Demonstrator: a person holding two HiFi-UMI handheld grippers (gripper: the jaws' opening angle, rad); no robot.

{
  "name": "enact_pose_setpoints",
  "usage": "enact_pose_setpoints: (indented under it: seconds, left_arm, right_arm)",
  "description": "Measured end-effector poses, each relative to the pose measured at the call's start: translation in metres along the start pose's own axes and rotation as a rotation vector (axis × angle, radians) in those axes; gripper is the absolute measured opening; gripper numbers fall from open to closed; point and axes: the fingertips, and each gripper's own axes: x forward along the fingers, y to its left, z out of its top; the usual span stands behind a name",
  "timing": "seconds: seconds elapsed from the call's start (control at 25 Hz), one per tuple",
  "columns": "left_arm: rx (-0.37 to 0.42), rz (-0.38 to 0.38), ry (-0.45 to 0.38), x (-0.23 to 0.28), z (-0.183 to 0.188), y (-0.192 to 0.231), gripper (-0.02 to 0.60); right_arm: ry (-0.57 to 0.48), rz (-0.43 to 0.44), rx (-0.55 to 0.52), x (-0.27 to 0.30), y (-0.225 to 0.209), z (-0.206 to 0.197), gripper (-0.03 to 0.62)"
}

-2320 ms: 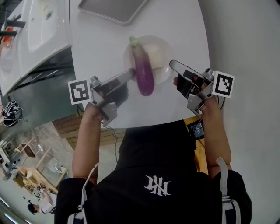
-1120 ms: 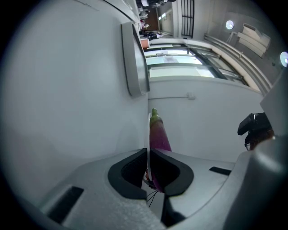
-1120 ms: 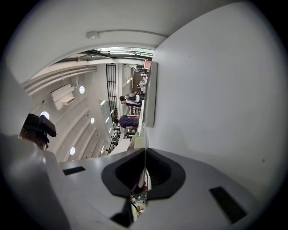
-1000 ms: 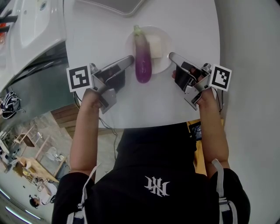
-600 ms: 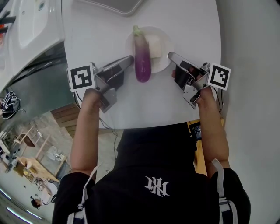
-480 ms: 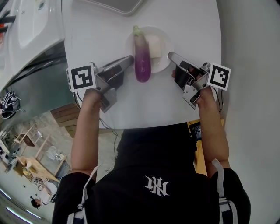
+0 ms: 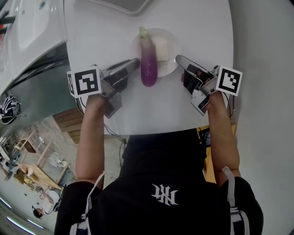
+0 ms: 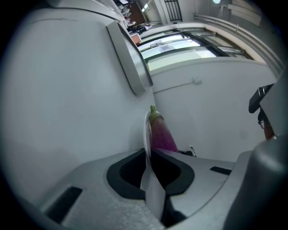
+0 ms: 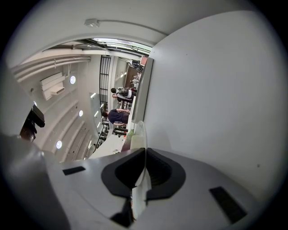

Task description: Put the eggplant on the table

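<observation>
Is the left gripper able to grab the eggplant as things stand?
Probably not yet: the left gripper is shut on the plate rim. The eggplant lies just beyond, nothing between; it must let go first.

Location type: a large, open, multi-level indoor hall holding a kitchen-style work station.

Evidence, head view: a round white table point(image 7: 183, 110) stands beside a white sink unit point(image 7: 32, 27). The table carries a metal tray point(image 7: 121, 4) and a plate point(image 7: 171, 64). Past the table edge, a lower floor point(image 7: 50, 137) with wooden furniture point(image 7: 32, 172) is visible.

Evidence, right gripper view: a high ceiling with round lights point(image 9: 72, 79), a wall-mounted air-conditioning unit point(image 9: 53, 86), a tall black railing point(image 9: 104, 76), and people point(image 9: 118, 116) standing far off.
</observation>
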Motion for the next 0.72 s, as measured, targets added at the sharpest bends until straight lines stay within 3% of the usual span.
enact_pose_setpoints:
  seconds: [0.72]
  left_arm:
    - [0.243, 0.235, 0.138, 0.001, -0.001, 0.012, 0.063]
  right_arm:
    - [0.026, -0.047, 0.001, 0.002, -0.008, -0.006, 0.011]
